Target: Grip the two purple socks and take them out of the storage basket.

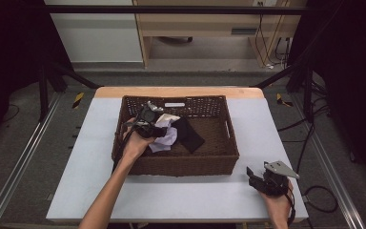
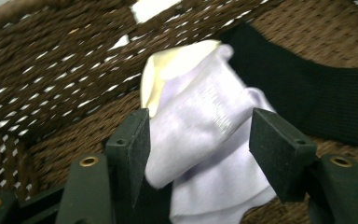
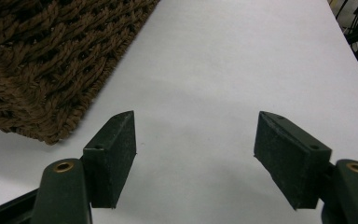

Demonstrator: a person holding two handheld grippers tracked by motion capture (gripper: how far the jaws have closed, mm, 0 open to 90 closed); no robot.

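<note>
The left hand-held gripper (image 2: 200, 140) stands wide open, the pale sock (image 2: 209, 135) lying loose between its jaws, near the basket's (image 1: 228, 157) left wall.

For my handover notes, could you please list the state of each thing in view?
Left gripper: open, astride the lilac sock.
Lilac sock: crumpled in the basket, not pinched.
Black sock: flat on the basket floor.
Basket: upright on the table.
Right gripper: open, nothing between its jaws.

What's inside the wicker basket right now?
Inside the wicker basket lie a pale lilac cloth, a cream piece partly under it, and a black sock. Anything beneath them is covered.
</note>
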